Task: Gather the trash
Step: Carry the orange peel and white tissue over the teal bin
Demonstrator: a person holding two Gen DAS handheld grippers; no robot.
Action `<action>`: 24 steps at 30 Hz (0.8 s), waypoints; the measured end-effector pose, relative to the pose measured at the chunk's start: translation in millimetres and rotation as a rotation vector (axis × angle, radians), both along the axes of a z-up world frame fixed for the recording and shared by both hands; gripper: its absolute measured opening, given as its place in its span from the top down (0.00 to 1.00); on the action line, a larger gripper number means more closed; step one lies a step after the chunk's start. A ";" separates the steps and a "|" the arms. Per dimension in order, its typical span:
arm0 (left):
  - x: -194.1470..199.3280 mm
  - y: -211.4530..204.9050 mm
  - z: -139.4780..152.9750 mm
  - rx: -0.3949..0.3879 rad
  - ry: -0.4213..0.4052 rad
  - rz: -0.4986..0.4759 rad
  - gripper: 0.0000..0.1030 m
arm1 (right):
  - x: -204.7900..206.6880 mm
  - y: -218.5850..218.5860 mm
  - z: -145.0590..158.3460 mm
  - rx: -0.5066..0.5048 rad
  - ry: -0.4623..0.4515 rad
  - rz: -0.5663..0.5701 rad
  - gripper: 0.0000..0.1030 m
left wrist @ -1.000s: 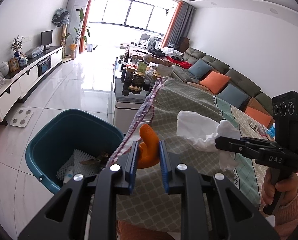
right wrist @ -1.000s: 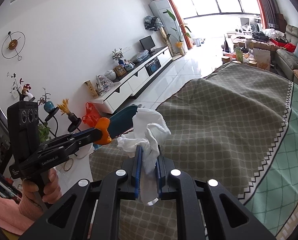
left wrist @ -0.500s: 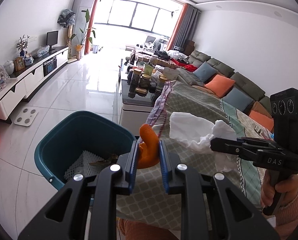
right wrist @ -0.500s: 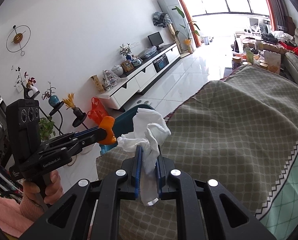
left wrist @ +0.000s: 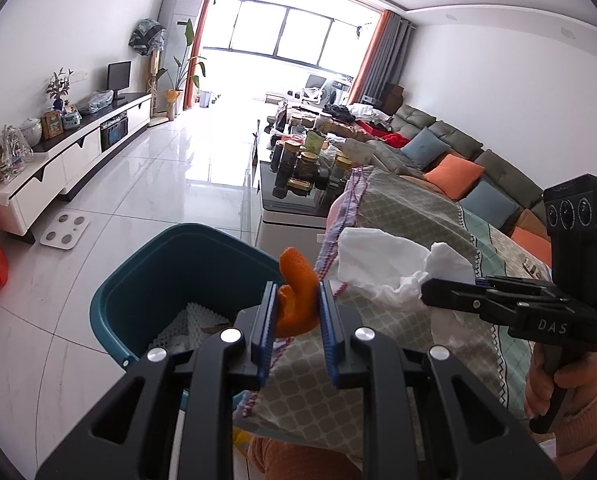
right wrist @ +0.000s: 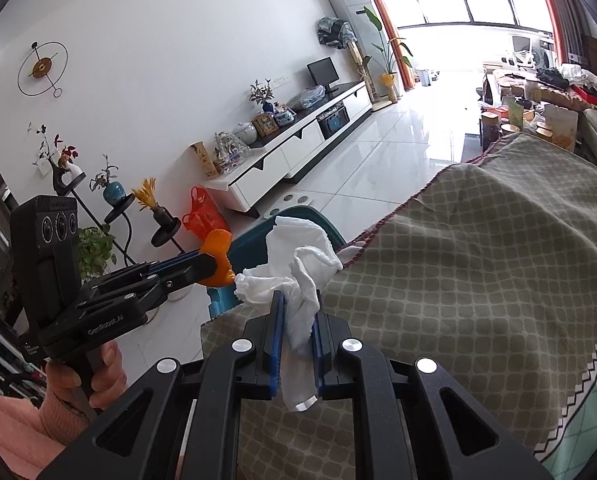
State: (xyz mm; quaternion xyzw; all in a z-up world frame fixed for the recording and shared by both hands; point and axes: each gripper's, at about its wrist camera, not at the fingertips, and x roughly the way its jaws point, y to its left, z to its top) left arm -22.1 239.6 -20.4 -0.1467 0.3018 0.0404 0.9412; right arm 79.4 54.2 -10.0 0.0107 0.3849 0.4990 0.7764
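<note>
left gripper (left wrist: 296,312), jaws narrowed onto a piece of orange peel (left wrist: 296,292); right gripper (right wrist: 298,320), jaws pinched onto a crumpled white tissue (right wrist: 298,272). both pieces of trash are lifted clear of the checked tablecloth (right wrist: 478,260) and carried side by side, near each other but apart. compared with a second ago, both grippers have drifted sideways off the table toward its edge: in the left wrist view the teal trash bin (left wrist: 138,292) now sits more centrally below the peel and shows more of its interior, where white foam netting (left wrist: 186,320) already lies. grips are unchanged. judged from this, the carry step is nearly complete; the peel appears almost over the bin's mouth, while the tissue looks to hang over the table's edge and probably needs a little more travel before release.
</note>
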 end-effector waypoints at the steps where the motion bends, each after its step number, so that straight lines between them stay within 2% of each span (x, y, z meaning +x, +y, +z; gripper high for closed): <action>1: -0.5 0.9 0.1 0.001 -0.001 0.003 0.79 | 0.2 1.9 0.0 -0.001 0.000 0.004 0.88; 24: 2.5 23.8 -7.1 0.018 0.015 0.062 0.79 | 4.5 38.5 0.2 -0.019 0.006 0.052 0.88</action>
